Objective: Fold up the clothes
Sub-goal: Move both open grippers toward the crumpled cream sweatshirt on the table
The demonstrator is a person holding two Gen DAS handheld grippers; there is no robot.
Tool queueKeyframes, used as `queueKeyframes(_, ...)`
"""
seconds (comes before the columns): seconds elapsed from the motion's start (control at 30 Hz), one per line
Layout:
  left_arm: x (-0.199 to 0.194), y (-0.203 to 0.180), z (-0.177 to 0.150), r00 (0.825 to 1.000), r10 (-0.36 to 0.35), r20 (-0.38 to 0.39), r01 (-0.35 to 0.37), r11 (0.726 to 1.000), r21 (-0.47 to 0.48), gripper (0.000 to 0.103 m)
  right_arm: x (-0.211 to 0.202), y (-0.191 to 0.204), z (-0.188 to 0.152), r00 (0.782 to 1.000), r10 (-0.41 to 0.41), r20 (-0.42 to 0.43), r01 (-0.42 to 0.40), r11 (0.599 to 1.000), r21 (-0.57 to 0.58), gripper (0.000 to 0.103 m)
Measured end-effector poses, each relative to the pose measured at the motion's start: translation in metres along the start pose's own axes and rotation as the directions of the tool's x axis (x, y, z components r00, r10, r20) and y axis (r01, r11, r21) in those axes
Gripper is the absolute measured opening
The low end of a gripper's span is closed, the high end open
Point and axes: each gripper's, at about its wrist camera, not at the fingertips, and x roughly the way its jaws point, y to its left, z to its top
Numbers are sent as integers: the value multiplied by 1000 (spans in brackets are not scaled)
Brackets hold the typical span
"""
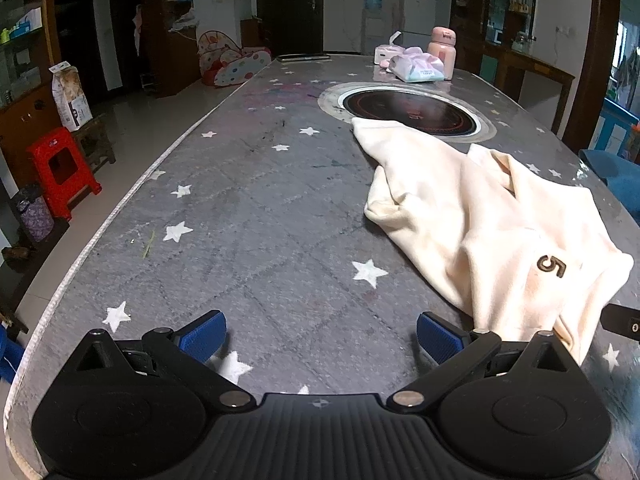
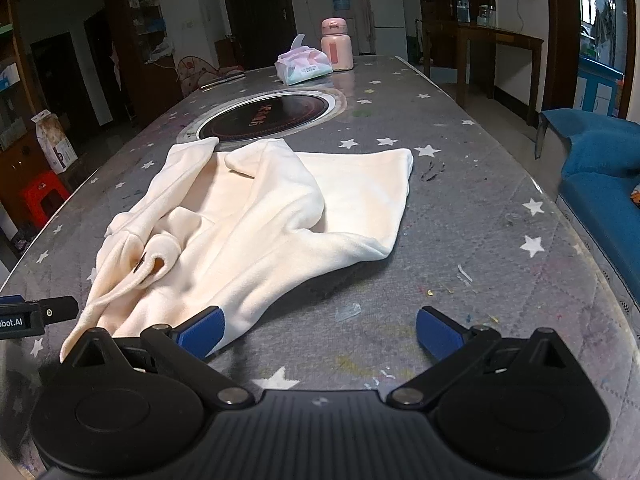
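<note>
I'm over a long grey table (image 1: pixel 256 208) with a white-star cover; round induction hob (image 1: pixel 412 112) set into its middle, tissue pack (image 2: pixel 304 68) and pink bottle (image 2: pixel 337 45) at the far end. Dim room: dark shelving, fridge (image 2: pixel 386 16), red stool (image 1: pixel 60 168) to the left. Cream garment (image 2: pixel 256 216) lies crumpled mid-table, near edge close to both tools. Left gripper (image 1: pixel 321 338) and right gripper (image 2: pixel 318 332) both spread wide, holding nothing. Only my left view shows a stitched "5" (image 1: pixel 552 266); only the right shows what may be a drawstring and the blue sofa (image 2: pixel 600 168).

Star-patterned table (image 2: pixel 460 208), cream garment (image 2: pixel 256 216), tissue pack (image 2: pixel 304 66)
</note>
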Motion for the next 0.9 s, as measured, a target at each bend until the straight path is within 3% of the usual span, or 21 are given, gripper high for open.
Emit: queueKeyframes(0.9,-8,-14,-2,1000,-24,3,24,999,43,103,-9,15,-3,999,31,14,-30,999,-41,103)
